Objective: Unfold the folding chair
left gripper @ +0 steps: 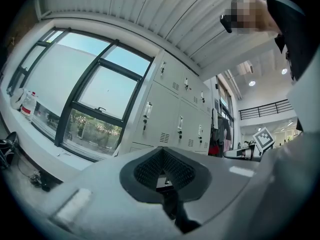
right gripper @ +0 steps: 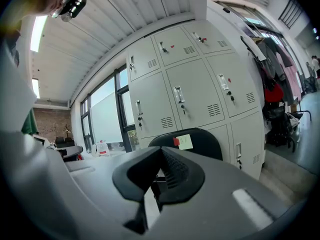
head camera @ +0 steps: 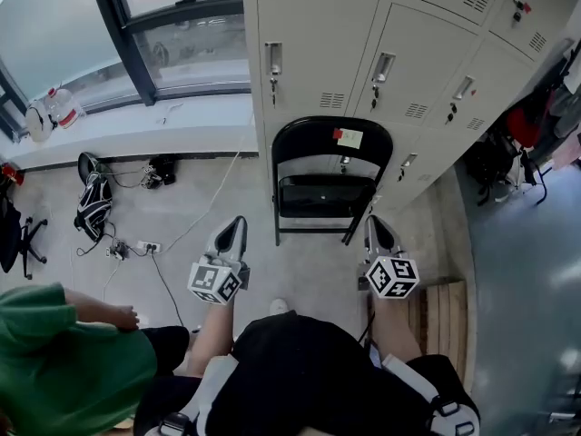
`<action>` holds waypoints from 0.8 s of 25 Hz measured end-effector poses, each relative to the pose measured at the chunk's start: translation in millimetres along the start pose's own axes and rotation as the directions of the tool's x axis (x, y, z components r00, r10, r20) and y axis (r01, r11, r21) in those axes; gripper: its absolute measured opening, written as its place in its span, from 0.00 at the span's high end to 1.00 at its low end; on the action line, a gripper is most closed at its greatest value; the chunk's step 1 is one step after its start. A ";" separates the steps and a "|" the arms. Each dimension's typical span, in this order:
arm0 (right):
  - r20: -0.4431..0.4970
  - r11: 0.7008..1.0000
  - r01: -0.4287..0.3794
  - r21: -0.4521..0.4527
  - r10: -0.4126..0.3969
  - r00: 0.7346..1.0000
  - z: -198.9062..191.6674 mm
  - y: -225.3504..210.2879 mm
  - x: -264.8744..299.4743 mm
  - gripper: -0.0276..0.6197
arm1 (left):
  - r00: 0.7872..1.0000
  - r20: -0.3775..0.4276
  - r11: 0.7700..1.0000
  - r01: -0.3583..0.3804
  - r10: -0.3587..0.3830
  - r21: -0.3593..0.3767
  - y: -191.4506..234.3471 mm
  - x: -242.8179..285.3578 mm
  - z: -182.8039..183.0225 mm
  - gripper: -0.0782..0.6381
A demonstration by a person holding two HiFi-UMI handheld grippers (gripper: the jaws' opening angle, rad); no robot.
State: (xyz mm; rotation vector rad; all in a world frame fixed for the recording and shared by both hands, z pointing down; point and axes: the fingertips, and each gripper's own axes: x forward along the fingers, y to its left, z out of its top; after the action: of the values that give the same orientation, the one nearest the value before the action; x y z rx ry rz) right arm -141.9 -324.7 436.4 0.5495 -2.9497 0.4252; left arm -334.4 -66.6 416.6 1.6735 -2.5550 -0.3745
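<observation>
grey lockers (head camera: 381,53) behind one black folding chair (head camera: 329,184), two grippers shut.

My left tongs (head camera: 234,225) and right tongs (head camera: 376,225) are matt grey plastic, and their pads (right gripper: 175,170) are black, ribbed and rubbery-looking. The folding chair (head camera: 331,184) is glossy black with a smooth back, and a paper note (head camera: 349,138) is stuck on it. The lockers (head camera: 318,53) are pale, satin-painted metal. The floor (head camera: 300,271) is dull, smooth grey, and the slats (head camera: 445,316) are bare wood.
</observation>
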 end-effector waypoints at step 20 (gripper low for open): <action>-0.021 1.000 -0.009 0.025 0.009 1.000 20.6 -34.5 100.2 0.95 | 0.999 -0.051 1.000 0.008 -0.007 0.015 39.9 100.9 -7.3 0.89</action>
State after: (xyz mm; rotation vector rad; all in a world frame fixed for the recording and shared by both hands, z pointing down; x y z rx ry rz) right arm -223.4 -395.3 441.4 0.5310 -2.9316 0.4658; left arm -409.8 -144.5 425.2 1.6752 -2.5225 -0.3099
